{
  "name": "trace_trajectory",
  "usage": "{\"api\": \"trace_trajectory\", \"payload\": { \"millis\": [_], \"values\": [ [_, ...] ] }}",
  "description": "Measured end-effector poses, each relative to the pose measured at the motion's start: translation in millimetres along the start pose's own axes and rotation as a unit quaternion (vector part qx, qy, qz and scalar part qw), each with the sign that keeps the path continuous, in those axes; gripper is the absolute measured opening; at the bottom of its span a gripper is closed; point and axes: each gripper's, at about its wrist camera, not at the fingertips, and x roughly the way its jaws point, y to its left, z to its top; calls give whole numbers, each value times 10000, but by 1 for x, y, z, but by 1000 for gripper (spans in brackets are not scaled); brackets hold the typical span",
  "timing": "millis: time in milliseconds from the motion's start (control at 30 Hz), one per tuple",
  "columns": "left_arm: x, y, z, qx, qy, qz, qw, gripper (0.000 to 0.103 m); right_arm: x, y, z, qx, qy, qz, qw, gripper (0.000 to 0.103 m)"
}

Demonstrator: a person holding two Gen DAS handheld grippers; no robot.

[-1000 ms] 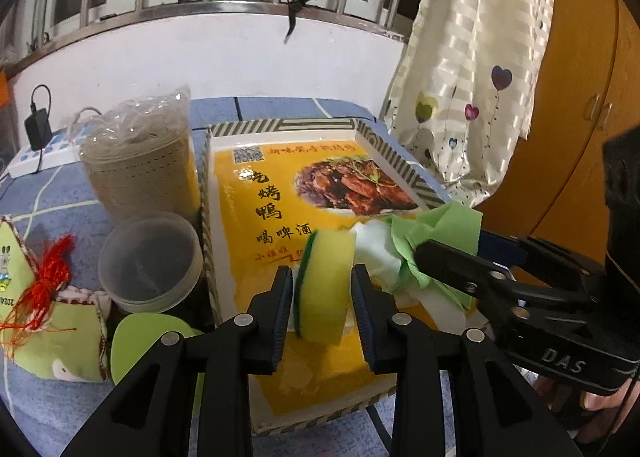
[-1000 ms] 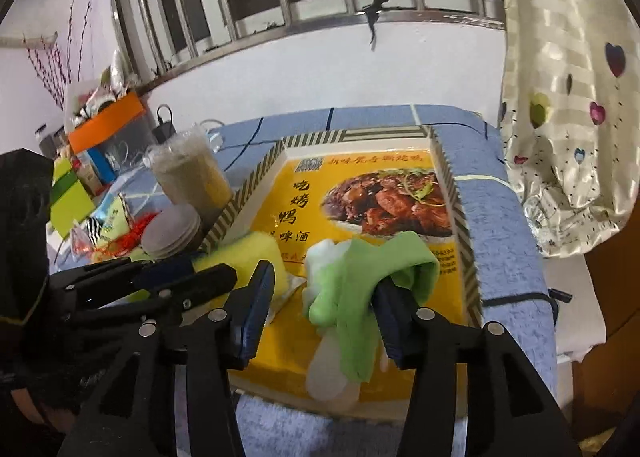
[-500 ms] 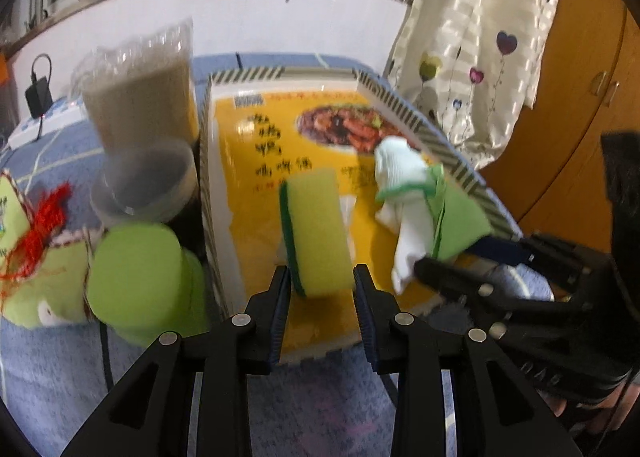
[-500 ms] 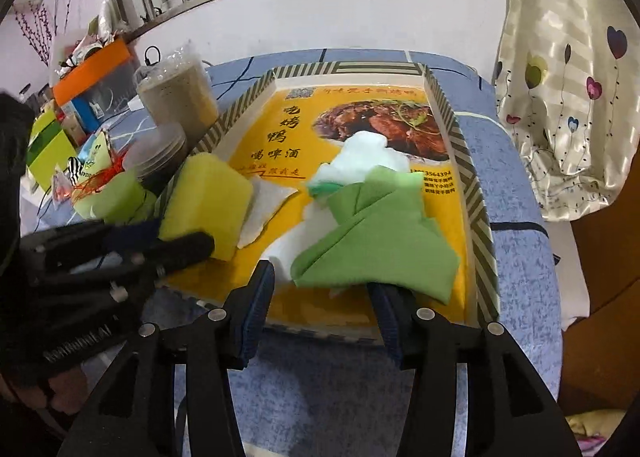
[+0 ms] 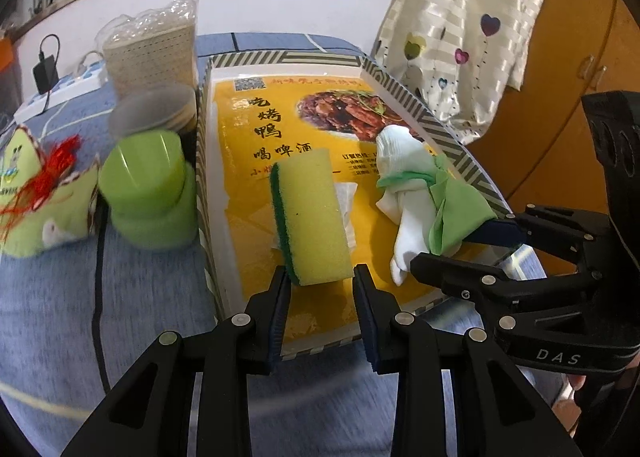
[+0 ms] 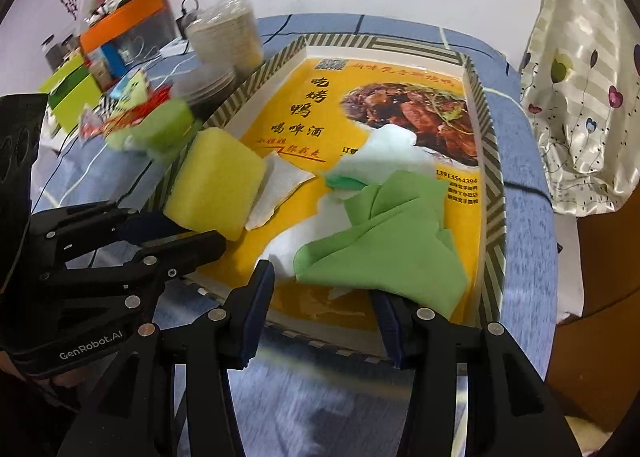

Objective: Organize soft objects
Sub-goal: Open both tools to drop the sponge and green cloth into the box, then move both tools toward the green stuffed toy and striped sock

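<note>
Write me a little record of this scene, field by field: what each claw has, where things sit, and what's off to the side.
Left gripper: closed on the yellow sponge, green scrub side to the left
Right gripper: green cloth and white cloth between its fingers; grip unclear
Under both: yellow printed tray with striped rim
Also in tray: a white paper scrap beside the sponge
Beside tray: green container, bagged cup stack

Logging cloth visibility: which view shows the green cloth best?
The right wrist view: the green cloth spreads broadly over the white cloth in the tray. The left wrist view shows it sidelong, small, near the right claw.
</note>
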Motion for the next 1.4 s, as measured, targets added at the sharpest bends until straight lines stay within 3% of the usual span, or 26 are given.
{"api": "trace_trajectory", "payload": {
  "millis": [133, 367, 833, 1133, 1400],
  "values": [
    [-10, -3, -11, 3, -23, -75, 10000, 31, -11, 8, -12, 8, -116, -81, 9999, 50],
    [-46, -4, -9, 96, -537, 13, 9985, 31, -51, 15, -22, 273, -886, -134, 9956, 50],
    [-98, 21, 7, 12, -1139, 339, 9929, 31, -78, 39, 3, 303, -1567, -95, 9871, 50],
    [-119, 42, 0, -55, -1237, 576, 9906, 31, -80, 65, 9, 132, -1809, 99, 9834, 57],
    [-123, 68, -1, -266, -1239, 887, 9880, 31, -64, 80, 18, 20, -1650, 402, 9855, 57]
  ]
}}
